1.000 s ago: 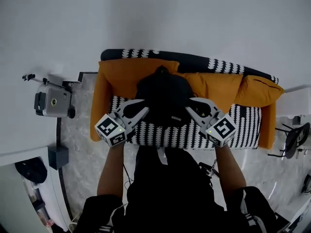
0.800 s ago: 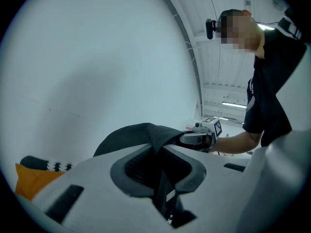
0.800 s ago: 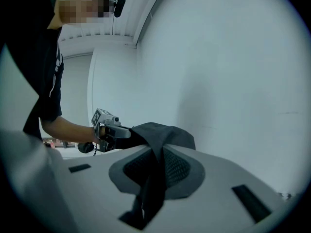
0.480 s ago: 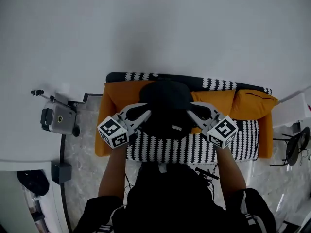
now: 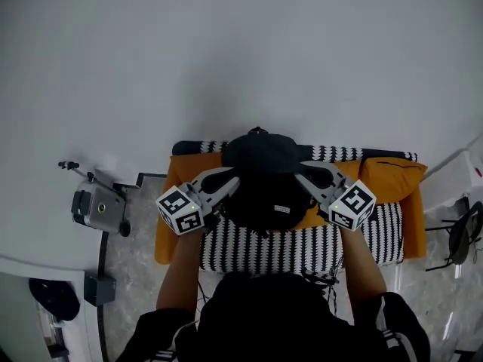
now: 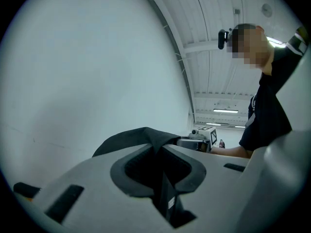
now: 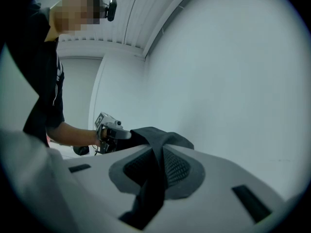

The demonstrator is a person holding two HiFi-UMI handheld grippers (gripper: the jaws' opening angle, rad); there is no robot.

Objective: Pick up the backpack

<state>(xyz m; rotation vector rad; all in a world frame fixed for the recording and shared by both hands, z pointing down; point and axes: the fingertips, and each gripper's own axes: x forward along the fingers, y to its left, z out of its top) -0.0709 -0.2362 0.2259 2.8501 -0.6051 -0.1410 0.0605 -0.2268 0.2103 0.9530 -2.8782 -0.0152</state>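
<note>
A black backpack (image 5: 263, 178) hangs in the air above the sofa, held from both sides. My left gripper (image 5: 232, 180) is shut on the backpack's black fabric (image 6: 158, 152) at its left side. My right gripper (image 5: 300, 173) is shut on the fabric (image 7: 156, 164) at its right side. In each gripper view a fold of black cloth is pinched between the grey pads and runs across to the other gripper. The bag's lower part is hidden in both gripper views.
Below the bag stands a sofa with orange cushions (image 5: 392, 176) and a black-and-white patterned seat (image 5: 294, 243). A grey device on a stand (image 5: 96, 210) sits at the left on the marble floor. A white wall fills the far side.
Both grippers have risen together with the backpack, which has come up off the sofa seat and now hangs higher against the sofa back and wall.
</note>
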